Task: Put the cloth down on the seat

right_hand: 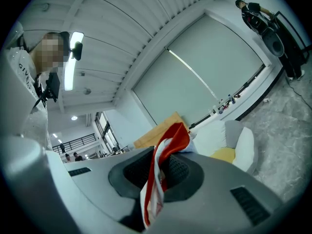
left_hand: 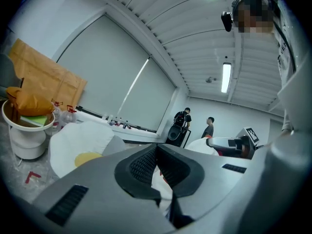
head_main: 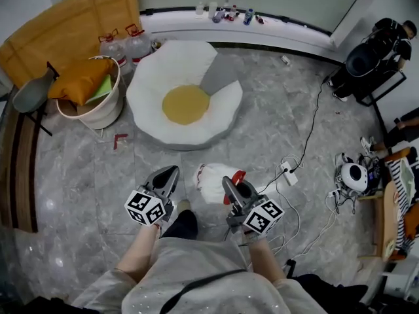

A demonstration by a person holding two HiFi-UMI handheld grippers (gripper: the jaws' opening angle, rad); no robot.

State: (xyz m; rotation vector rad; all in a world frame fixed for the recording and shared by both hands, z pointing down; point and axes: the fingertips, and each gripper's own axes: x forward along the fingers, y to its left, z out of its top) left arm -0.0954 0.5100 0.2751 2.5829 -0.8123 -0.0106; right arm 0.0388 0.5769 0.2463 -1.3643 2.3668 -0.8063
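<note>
The seat (head_main: 186,103) is a white, egg-shaped cushion with a yellow middle, lying on the marble floor ahead of me. It also shows as the seat (left_hand: 80,140) at the lower left of the left gripper view and as the seat (right_hand: 234,140) in the right gripper view. My right gripper (head_main: 230,185) is shut on a white cloth with red trim (head_main: 215,180), held above the floor short of the seat. The cloth (right_hand: 168,145) hangs out from between the pads of my right gripper (right_hand: 163,155). My left gripper (head_main: 168,174) is beside it to the left, shut and holding nothing (left_hand: 157,149).
A white bucket (head_main: 98,113) holding an orange cushion stands left of the seat, with water jugs (head_main: 124,44) and a brown sheet (head_main: 65,25) behind it. A power strip and cables (head_main: 288,173) lie to the right. People and gear (head_main: 373,57) stand at the far right.
</note>
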